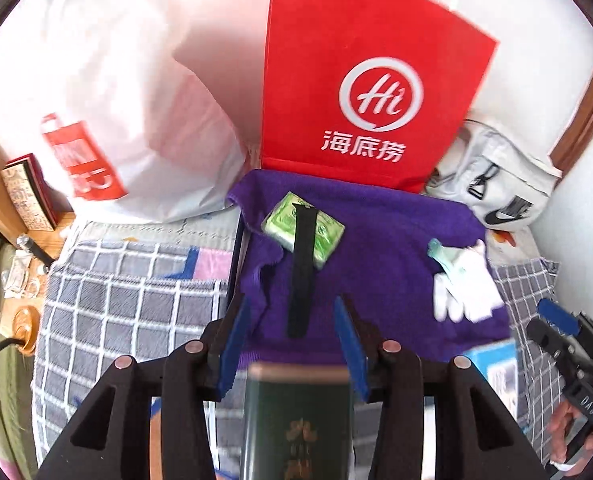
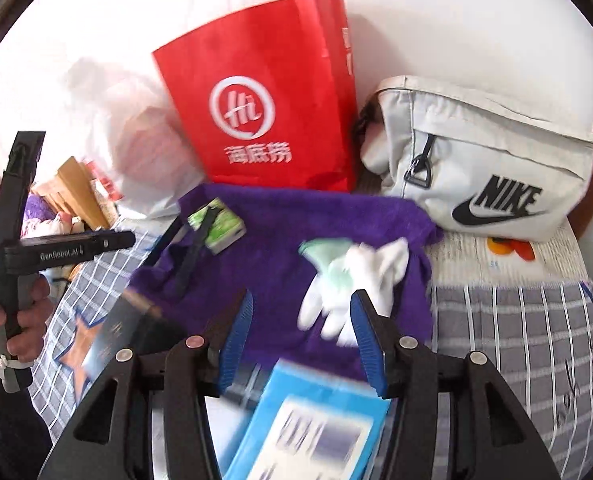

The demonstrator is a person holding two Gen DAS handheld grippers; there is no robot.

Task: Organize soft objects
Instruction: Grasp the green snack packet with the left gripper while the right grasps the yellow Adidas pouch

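We see the bed with its grey checked cover [image 1: 128,280] carrying everything. A purple knitted cloth [image 1: 384,248] is spread flat near the bed's far edge, against a red paper bag [image 1: 360,80], with a white plastic bag [image 1: 128,92] to one side and a pale grey fabric pouch [image 2: 488,160] at the far right corner. On the cloth lie white gloves [image 2: 356,284] toward its right edge and a green tissue pack [image 1: 304,228] toward its far left corner, a black strap [image 1: 302,276] laid across the pack.

Left gripper [image 1: 294,344]: blue pads spread, nothing between them; a dark green box [image 1: 298,420] sits blurred below. Right gripper [image 2: 302,336]: jaws apart, empty, above a blue box [image 2: 308,432].

Risks, as we judge them: closing on the gloves may also pinch the cloth and drag it, shifting the pack; the strap may slide off if the cloth moves.
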